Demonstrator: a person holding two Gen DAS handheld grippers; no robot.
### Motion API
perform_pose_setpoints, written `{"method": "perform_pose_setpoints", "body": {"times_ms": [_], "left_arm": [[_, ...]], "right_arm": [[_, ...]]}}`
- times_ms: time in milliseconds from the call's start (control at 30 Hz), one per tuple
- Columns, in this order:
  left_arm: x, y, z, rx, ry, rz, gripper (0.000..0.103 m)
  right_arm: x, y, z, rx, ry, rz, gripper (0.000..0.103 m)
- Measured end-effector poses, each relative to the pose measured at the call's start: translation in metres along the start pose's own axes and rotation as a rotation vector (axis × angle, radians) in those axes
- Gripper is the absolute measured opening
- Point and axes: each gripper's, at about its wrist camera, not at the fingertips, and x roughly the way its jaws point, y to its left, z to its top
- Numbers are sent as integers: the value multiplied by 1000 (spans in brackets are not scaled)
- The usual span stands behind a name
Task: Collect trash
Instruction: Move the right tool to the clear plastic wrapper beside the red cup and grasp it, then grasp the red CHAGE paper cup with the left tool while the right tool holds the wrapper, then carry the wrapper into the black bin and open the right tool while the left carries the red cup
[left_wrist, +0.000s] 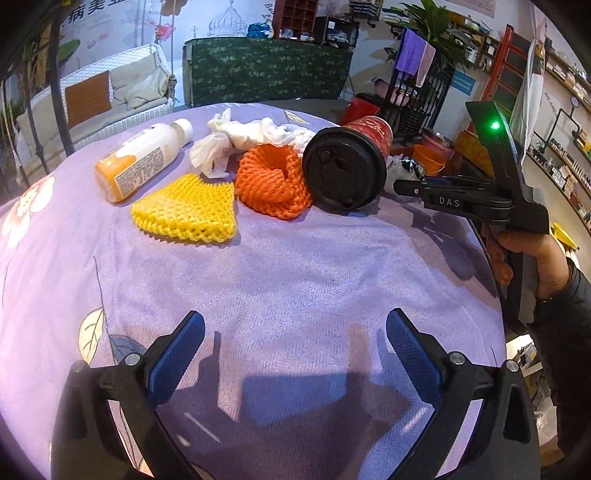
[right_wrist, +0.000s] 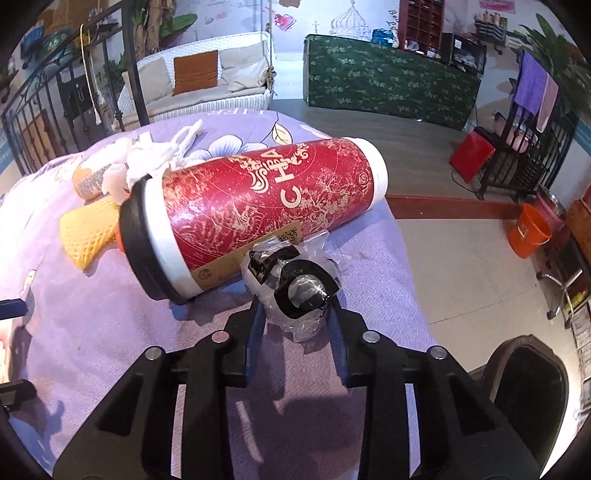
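Trash lies on a purple cloth-covered table (left_wrist: 280, 280). A red paper cup with a black lid (left_wrist: 347, 166) lies on its side, also in the right wrist view (right_wrist: 258, 206). Beside it lie an orange foam net (left_wrist: 271, 181), a yellow foam net (left_wrist: 188, 210), crumpled white tissue (left_wrist: 243, 136) and a white-and-orange bottle (left_wrist: 140, 158). My right gripper (right_wrist: 295, 299) is shut on a crumpled clear-and-black plastic wrapper (right_wrist: 295, 284) next to the cup; it shows from the side in the left wrist view (left_wrist: 402, 186). My left gripper (left_wrist: 295, 332) is open and empty over bare cloth.
The table's right edge drops to the floor, where an orange bucket (right_wrist: 528, 232), a red stool (right_wrist: 471, 155) and a black bin (right_wrist: 528, 384) stand. A white wicker sofa (left_wrist: 110, 99) and a green-covered counter (left_wrist: 269, 74) stand behind the table.
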Motion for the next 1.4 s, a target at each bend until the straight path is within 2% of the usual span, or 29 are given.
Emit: {"method": "perform_pose_setpoints", "body": {"times_ms": [300, 433, 533, 700, 867, 967, 1033, 1167, 1233, 1333, 1400], "left_arm": [[15, -16, 40, 84, -12, -51, 93], [29, -26, 71, 169, 25, -77, 84], [37, -36, 99, 261, 36, -66, 83], [62, -61, 144, 376, 118, -83, 83], [104, -85, 175, 424, 267, -90, 83], [132, -94, 182, 418, 362, -82, 84], [150, -102, 182, 458, 403, -22, 84], [178, -109, 178, 504, 507, 36, 83], [188, -109, 173, 527, 537, 73, 77], [191, -111, 167, 555, 548, 106, 77], [186, -111, 164, 548, 551, 99, 76]], "right_arm": [[-36, 0, -15, 73, -59, 30, 31], [-52, -6, -25, 104, -61, 34, 31], [-63, -10, -33, 116, -65, 30, 31], [-74, -19, -47, 159, -61, 32, 31], [-76, -27, -60, 193, -47, 41, 31], [-75, -31, -66, 208, -33, 50, 31], [-75, -35, -70, 221, -27, 56, 31], [-75, -41, -79, 246, -22, 71, 31], [-76, -40, -85, 250, -20, 71, 31], [-78, -43, -90, 260, -22, 74, 31], [-78, -45, -91, 269, -23, 77, 31]]}}
